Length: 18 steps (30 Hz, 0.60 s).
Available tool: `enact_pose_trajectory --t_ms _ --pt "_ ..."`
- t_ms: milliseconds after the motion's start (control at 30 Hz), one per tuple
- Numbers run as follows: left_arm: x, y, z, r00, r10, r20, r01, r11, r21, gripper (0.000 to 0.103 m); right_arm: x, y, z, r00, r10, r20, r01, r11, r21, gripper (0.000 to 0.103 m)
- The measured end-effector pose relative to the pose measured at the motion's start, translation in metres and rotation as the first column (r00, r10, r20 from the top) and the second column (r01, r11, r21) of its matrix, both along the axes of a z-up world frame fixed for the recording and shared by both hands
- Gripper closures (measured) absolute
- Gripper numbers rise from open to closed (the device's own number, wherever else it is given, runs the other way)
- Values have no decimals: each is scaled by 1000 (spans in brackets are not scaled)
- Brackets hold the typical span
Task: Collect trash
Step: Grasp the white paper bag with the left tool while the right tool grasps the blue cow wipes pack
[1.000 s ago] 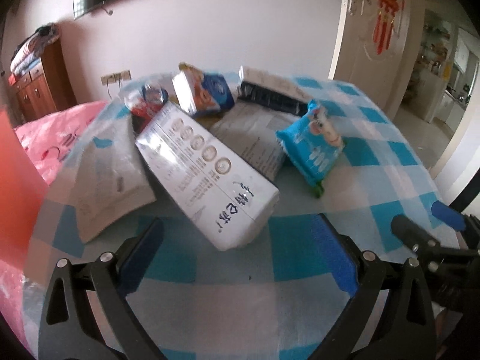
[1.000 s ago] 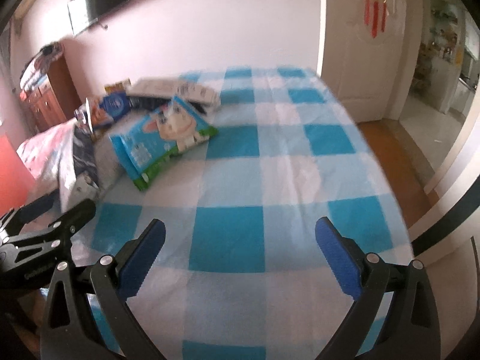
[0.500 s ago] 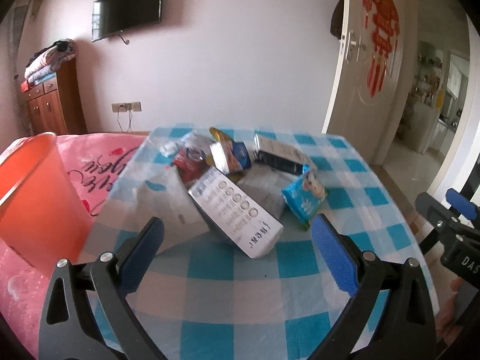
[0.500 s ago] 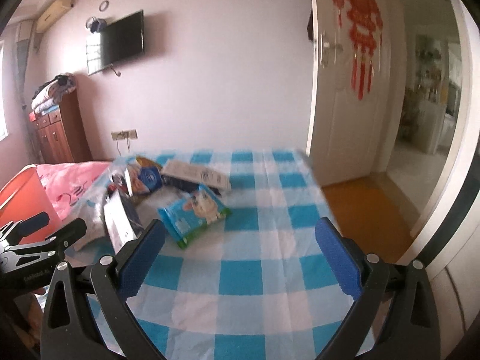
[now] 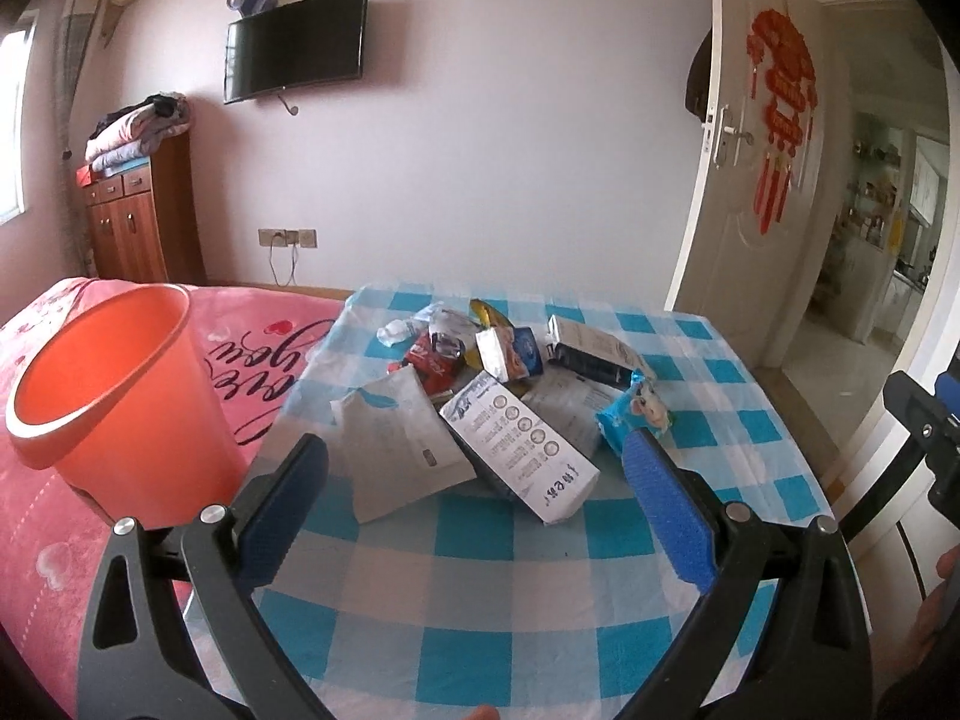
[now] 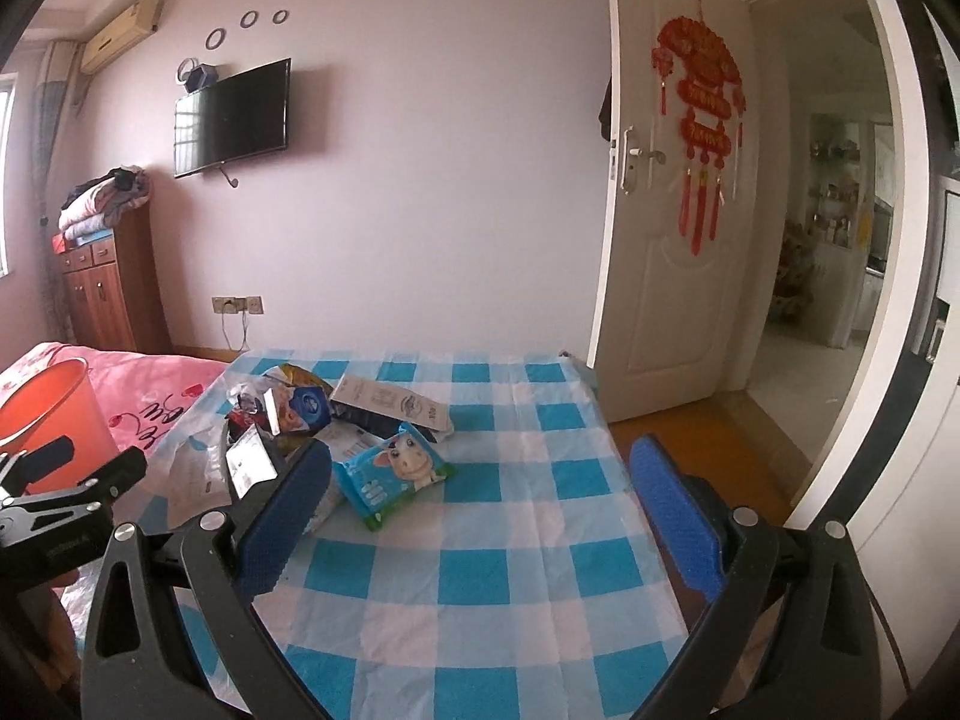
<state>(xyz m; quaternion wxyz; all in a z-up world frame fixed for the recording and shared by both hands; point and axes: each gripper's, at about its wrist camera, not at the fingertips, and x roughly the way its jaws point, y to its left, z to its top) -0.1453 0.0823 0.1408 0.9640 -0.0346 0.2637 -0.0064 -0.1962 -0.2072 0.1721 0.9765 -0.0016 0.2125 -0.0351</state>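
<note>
Heaped at the far left of the blue-and-white checked tablecloth (image 5: 480,546): glossy wipes pack (image 6: 390,471), flat white carton (image 5: 519,447), crinkled wrappers (image 5: 438,348), partly overlapped. Smooth orange plastic bucket (image 5: 114,396) just beside, on pink bedding. Left gripper (image 5: 474,510) and right gripper (image 6: 477,519) spread wide, empty, ribbed blue pads (image 5: 666,510).

You have one orange bucket (image 5: 114,396) standing off the table's left edge, and one table (image 5: 480,588) under a blue-and-white check cloth. The trash sits in one heap towards the far left corner: one white carton (image 5: 521,446) with printed circles, one blue wipes pack (image 5: 631,415) with a cow on it, one flat white mailer bag (image 5: 397,445), one black-and-white box (image 5: 591,354), one small blue-and-white pouch (image 5: 510,353). The crumpled wrappers behind them can't be counted.
</note>
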Motion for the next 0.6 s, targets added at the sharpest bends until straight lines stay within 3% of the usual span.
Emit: enact_pose_trajectory --t_ms 600 --pt "-11 13 4 1000 -11 30 12 1000 -28 4 7 -4 -5 1000 -1 14 1 1000 -1 4"
